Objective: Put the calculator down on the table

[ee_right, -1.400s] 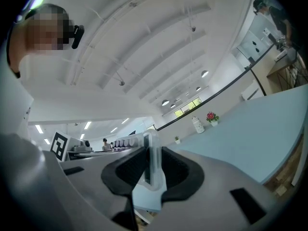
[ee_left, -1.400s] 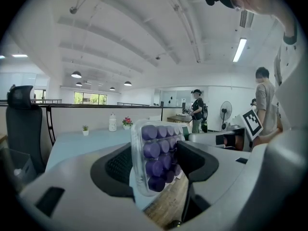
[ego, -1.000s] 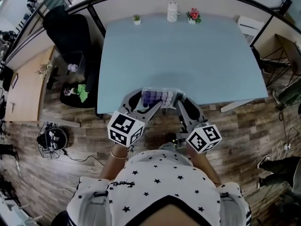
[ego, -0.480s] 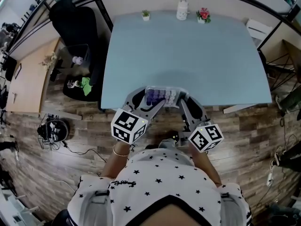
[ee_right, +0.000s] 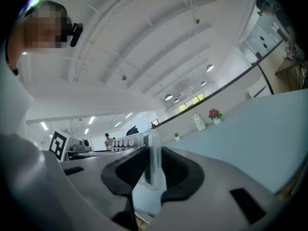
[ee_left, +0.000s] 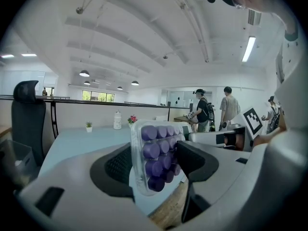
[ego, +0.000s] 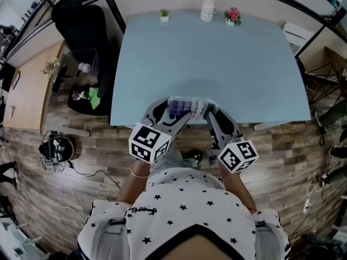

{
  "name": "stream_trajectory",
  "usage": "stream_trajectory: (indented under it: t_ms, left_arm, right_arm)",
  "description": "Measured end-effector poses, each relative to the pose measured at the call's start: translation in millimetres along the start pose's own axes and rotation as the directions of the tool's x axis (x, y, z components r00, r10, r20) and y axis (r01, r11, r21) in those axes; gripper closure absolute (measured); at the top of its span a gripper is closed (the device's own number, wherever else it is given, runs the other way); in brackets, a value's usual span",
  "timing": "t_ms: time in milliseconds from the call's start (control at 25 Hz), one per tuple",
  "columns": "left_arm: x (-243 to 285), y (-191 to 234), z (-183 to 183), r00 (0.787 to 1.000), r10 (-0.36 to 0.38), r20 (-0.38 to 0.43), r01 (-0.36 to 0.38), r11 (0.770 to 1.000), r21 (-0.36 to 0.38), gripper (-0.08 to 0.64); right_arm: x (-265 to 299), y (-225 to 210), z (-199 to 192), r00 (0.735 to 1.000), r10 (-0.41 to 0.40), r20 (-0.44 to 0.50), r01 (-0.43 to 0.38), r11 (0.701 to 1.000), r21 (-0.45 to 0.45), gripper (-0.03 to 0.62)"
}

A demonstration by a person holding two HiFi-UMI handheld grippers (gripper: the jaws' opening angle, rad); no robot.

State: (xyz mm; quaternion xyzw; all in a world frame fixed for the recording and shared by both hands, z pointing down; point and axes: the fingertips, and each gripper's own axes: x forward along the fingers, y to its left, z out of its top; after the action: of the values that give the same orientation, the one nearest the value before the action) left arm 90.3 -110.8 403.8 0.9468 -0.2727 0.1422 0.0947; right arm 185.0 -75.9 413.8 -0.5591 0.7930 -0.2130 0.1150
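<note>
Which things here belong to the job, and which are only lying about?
Job: calculator, left tongs, right tongs, table.
Lying about: plant, jar, flowers, chair.

Calculator (ego: 184, 109) is up in my grip, a small clear-cased one with rows of round purple keys (ee_left: 153, 150). In my left gripper view it stands on edge, key face turned to the left of the picture, sitting between the two pads of my left gripper (ee_left: 154, 163). My right gripper (ee_right: 153, 171) pinches the other end, and there I see only its thin clear edge, upright between the pads. From the head view it spans crosswise between my two grippers, right at the near edge of the pale blue table (ego: 217, 58). I can't tell whether its underside touches the tabletop.
</note>
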Motion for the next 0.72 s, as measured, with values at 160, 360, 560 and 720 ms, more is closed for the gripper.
stream_trajectory:
  t_ms: [160, 360, 560, 720]
  left_arm:
    - [5.3, 6.4, -5.2, 1.000, -0.005, -0.017, 0.005, 1.000, -0.014, 0.261]
    - [20.1, 24.8, -10.1, 0.999, -0.018, -0.032, 0.017, 0.999, -0.029, 0.261]
    - [43.2, 46.5, -7.6, 0.998, -0.039, -0.057, 0.037, 0.999, -0.038, 0.261]
    - [59.1, 65.8, -7.0, 0.997, -0.044, -0.066, 0.041, 0.998, -0.056, 0.261]
  right_arm:
    - [6.1, -4.2, -4.8, 1.000, -0.010, -0.015, 0.010, 1.000, 0.003, 0.511]
    - [25.6, -14.8, -8.5, 0.999, -0.031, -0.038, 0.031, 1.000, -0.001, 0.511]
    - [50.0, -31.1, -5.7, 0.996, -0.058, -0.061, 0.058, 0.998, 0.009, 0.511]
    - [71.8, -42.6, -4.2, 0.995, -0.066, -0.079, 0.067, 0.998, 0.007, 0.511]
